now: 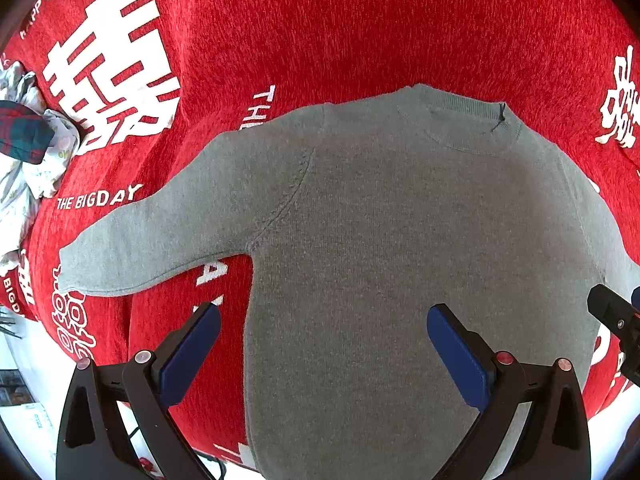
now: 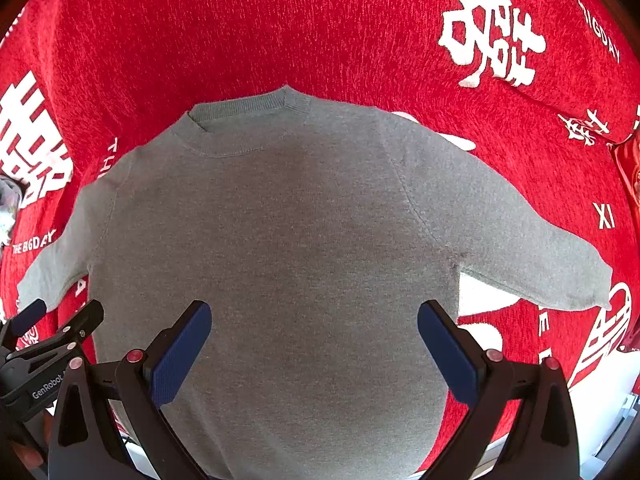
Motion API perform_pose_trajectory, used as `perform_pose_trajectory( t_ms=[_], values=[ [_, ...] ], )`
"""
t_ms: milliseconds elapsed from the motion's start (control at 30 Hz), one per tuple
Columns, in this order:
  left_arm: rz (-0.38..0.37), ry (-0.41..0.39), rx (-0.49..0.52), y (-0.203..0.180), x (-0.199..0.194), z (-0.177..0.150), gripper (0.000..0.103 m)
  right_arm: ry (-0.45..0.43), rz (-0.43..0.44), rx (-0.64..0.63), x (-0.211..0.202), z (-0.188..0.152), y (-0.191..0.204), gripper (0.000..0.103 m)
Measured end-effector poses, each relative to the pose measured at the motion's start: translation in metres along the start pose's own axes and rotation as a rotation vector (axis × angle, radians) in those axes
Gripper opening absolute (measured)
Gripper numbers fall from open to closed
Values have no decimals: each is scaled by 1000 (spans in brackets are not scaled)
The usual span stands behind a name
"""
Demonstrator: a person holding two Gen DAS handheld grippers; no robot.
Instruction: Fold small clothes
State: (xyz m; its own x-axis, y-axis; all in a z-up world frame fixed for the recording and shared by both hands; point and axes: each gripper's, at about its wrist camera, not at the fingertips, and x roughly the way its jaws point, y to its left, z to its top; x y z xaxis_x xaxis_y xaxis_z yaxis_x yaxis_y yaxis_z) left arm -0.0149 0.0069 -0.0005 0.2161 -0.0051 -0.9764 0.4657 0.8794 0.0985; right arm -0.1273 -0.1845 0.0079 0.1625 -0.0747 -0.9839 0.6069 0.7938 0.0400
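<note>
A small grey sweater [image 1: 380, 240] lies flat on a red cloth with white print, neck away from me, both sleeves spread out to the sides. It also shows in the right wrist view [image 2: 280, 240]. My left gripper [image 1: 324, 320] is open and empty above the sweater's lower left part, its left finger over the red cloth. My right gripper [image 2: 314, 318] is open and empty above the sweater's lower right part. The right gripper shows at the right edge of the left wrist view [image 1: 616, 320]; the left gripper shows at the left edge of the right wrist view [image 2: 52, 328].
The red cloth [image 1: 320, 32] covers the whole work surface. A heap of other small clothes [image 1: 28, 148], patterned white and dark plaid, lies at the far left. The table's white front edge [image 2: 600, 412] shows at the lower right.
</note>
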Motion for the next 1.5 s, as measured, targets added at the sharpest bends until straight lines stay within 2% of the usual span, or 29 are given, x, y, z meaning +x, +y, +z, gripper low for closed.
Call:
perform_pose_trajectory(
  t_ms=[1167,1367,1500],
  values=[
    [-17,3,-5,8,0,-3,103,-6,-10,-10,-2,-3,7,103],
    [-49,16,-16,19,3,-4,103,-12,9,-33,-3,-4,18,103],
    [-77,19,-60,42,8,-6,103,-26,26,-72,-5,-5,34,103]
  ],
)
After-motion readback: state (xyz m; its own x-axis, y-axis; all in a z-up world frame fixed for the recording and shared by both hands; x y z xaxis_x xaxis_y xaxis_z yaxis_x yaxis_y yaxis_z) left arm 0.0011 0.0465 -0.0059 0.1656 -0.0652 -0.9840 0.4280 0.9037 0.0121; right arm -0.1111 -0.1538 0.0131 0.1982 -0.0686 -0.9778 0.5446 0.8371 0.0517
